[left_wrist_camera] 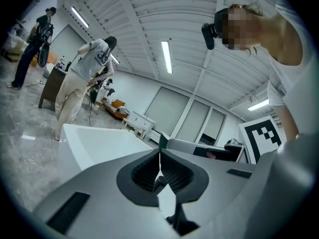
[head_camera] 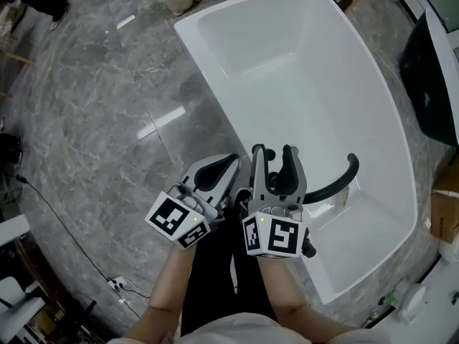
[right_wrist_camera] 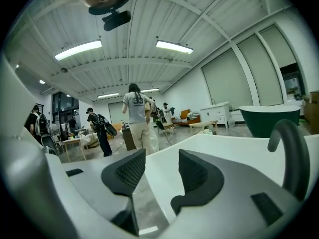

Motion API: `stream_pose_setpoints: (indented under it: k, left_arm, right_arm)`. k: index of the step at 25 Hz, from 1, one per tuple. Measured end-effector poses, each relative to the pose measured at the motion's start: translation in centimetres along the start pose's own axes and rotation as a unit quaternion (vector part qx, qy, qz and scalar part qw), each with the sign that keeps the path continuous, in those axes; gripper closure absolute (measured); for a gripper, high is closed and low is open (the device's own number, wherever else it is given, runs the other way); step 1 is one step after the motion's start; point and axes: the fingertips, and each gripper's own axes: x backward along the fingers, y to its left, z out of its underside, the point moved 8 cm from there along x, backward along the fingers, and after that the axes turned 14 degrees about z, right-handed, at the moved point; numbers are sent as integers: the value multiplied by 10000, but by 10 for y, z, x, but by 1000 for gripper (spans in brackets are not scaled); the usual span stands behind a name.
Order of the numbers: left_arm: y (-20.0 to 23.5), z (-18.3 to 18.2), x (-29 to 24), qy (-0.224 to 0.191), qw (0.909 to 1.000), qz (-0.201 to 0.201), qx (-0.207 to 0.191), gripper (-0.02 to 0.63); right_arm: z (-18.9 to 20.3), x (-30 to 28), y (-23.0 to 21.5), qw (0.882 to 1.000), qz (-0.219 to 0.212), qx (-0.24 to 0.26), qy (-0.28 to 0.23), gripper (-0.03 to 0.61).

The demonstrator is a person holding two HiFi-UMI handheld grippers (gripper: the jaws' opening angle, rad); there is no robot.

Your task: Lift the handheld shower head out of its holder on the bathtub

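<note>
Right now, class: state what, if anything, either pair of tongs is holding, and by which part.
Nothing is held. The left tongs are shut with nothing between them; the right tongs stand open and empty.

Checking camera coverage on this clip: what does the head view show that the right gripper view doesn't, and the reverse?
Head view only: the left gripper, and the whole basin of the bathtub seen from above.
Right gripper view only: the ceiling lights and a white cabinet by the far wall.
Both: the right gripper with its jaws apart and nothing between them, the bathtub's white rim, the black curved fixture on that rim, and a dark green tub beyond.
</note>
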Motion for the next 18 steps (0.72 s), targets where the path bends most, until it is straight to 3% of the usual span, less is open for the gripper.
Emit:
stream_pose_setpoints:
  k: [18]
  left_arm:
    - [38,49,-8,217,9991,-108,347,601]
  right_arm:
    - [56,-31,-15,9986,354,89,383,383]
